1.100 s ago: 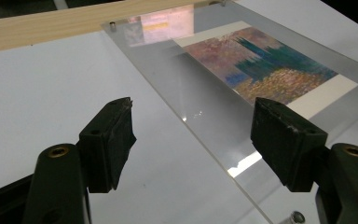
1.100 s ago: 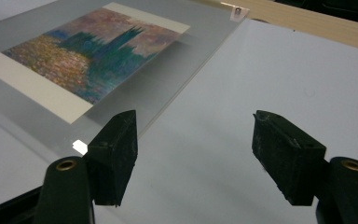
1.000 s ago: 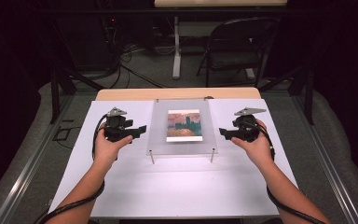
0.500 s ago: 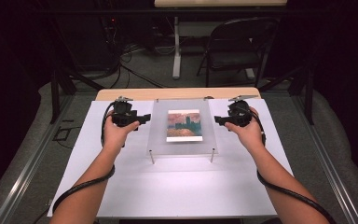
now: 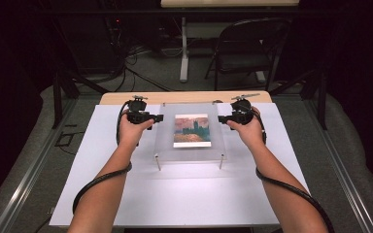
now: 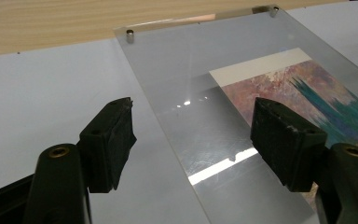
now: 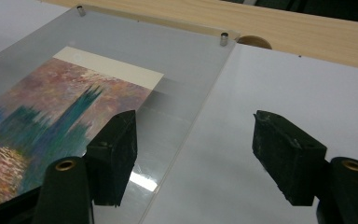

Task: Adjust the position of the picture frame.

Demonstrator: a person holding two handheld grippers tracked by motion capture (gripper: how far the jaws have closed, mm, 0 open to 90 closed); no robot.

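Now, at the left, my left tongs point(image 5: 159, 118) hover at the left edge of the clear acrylic frame point(image 5: 191, 150), jaws wide apart and clamped on nothing; in the left gripper view that edge runs up between the two black jaws, which hang above it. The frame lies flat on the white sheet point(image 5: 126, 194) covering the table point(image 5: 184, 97), toward its far side, with small metal studs point(image 6: 130, 33) at its corners and a painted print point(image 5: 192, 130) sandwiched in its middle. At the right, my right tongs point(image 5: 221, 119) straddle the frame's right edge, likewise spread open with nothing gripped.
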